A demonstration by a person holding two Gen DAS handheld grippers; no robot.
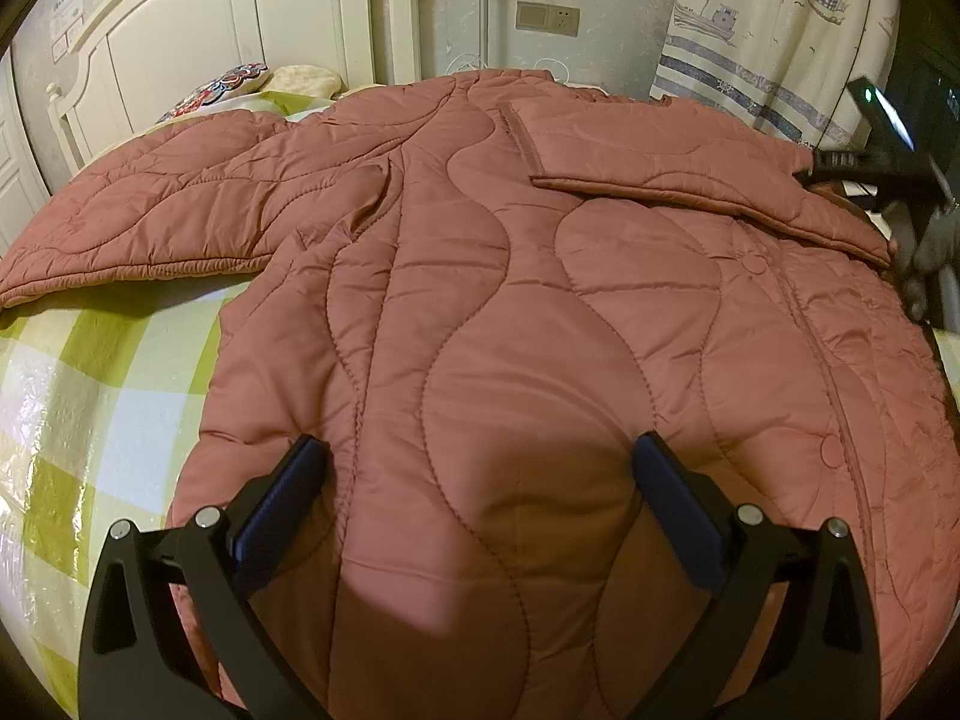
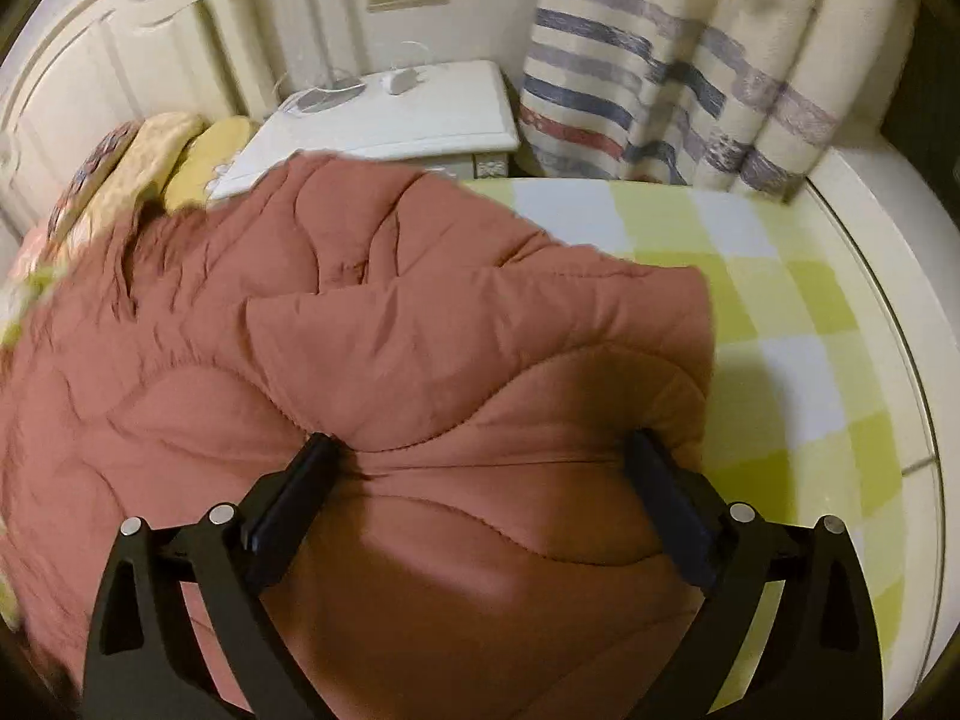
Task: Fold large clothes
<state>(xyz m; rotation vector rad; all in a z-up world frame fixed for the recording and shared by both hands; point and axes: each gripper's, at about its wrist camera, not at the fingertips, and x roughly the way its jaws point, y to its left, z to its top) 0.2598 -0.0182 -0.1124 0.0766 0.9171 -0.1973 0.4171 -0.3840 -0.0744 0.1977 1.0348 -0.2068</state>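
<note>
A large quilted dusty-pink jacket lies spread on the bed. One sleeve stretches out to the left, and the other sleeve is folded across the chest. My left gripper hovers open over the jacket's lower body, nothing between its fingers. At the left wrist view's right edge a gloved hand holds the right gripper by the jacket's side. In the right wrist view the right gripper stands wide open over the jacket near its folded edge. The fabric lies under the jaws and is not pinched.
The bed has a green-and-white checked sheet, bare to the jacket's right. Pillows lie by the white headboard. A white nightstand with cables and a striped curtain stand behind the bed.
</note>
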